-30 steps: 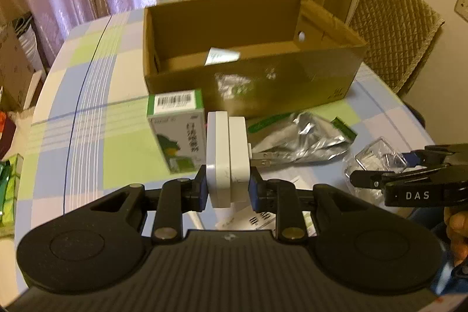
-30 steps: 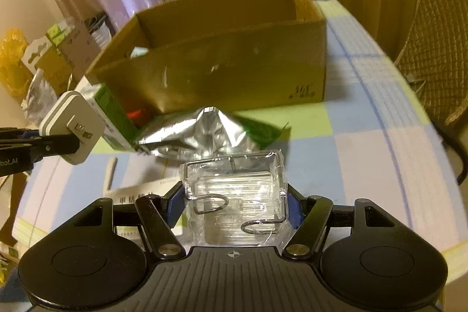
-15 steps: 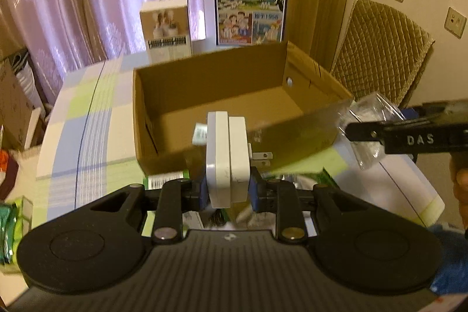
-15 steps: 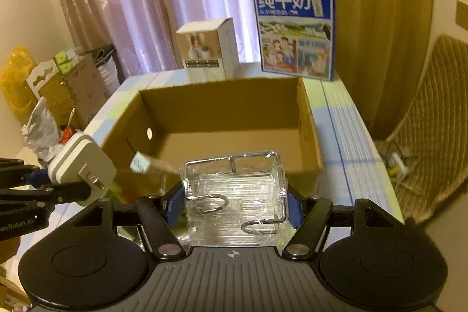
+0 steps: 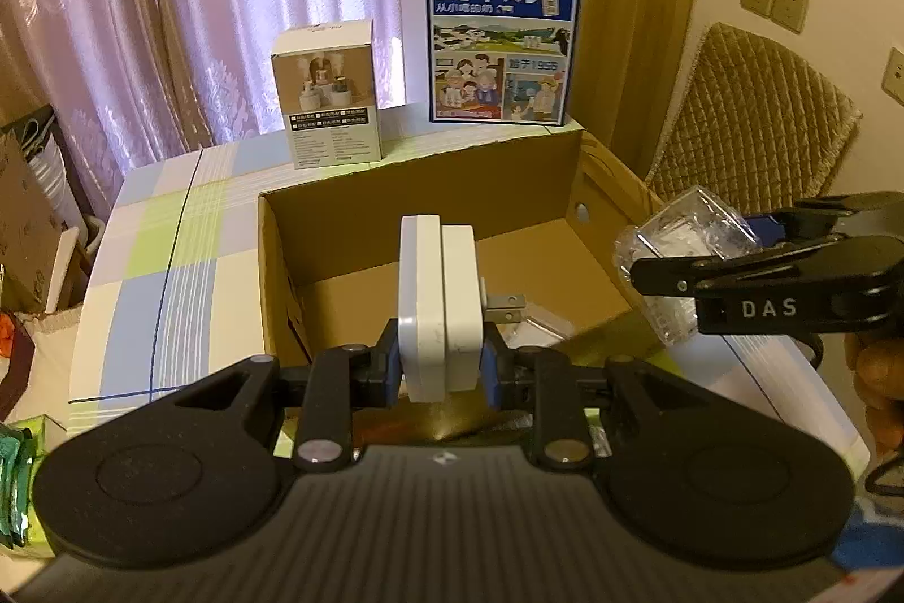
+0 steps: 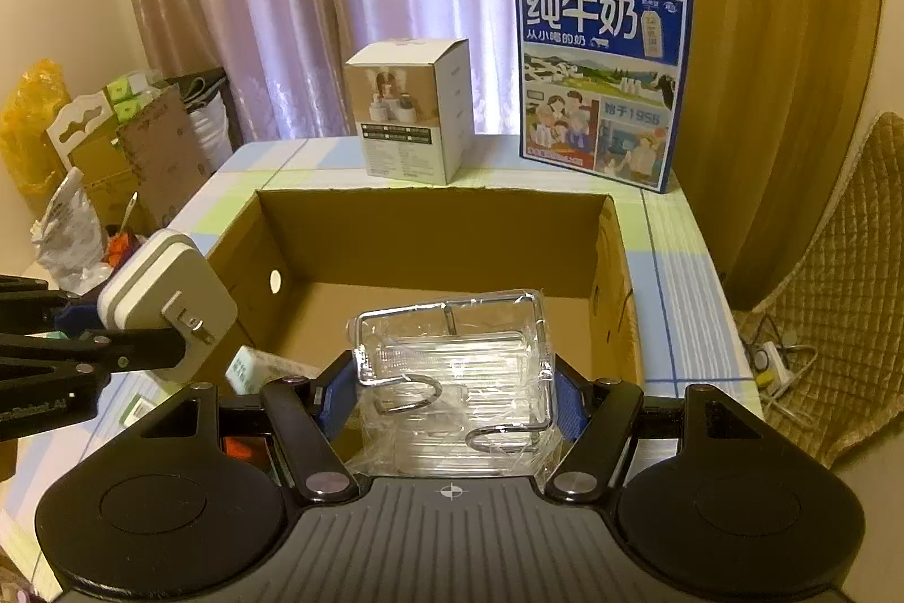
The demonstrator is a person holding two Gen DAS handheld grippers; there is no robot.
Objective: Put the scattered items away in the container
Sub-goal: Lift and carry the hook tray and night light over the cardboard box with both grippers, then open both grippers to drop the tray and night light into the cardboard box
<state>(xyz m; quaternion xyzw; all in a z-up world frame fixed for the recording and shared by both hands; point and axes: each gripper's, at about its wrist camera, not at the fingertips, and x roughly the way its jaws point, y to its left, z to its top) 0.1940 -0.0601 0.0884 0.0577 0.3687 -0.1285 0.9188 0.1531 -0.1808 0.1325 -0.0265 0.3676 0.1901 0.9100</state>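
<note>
Above the open brown cardboard box (image 6: 429, 230) on the checked tablecloth (image 5: 169, 258), the left gripper (image 5: 440, 365) pinches a white rectangular plug adapter (image 5: 438, 303) upright, while the right gripper (image 6: 452, 394) clamps a clear plastic-wrapped case with metal hooks (image 6: 452, 360) over the box's near edge.
</note>
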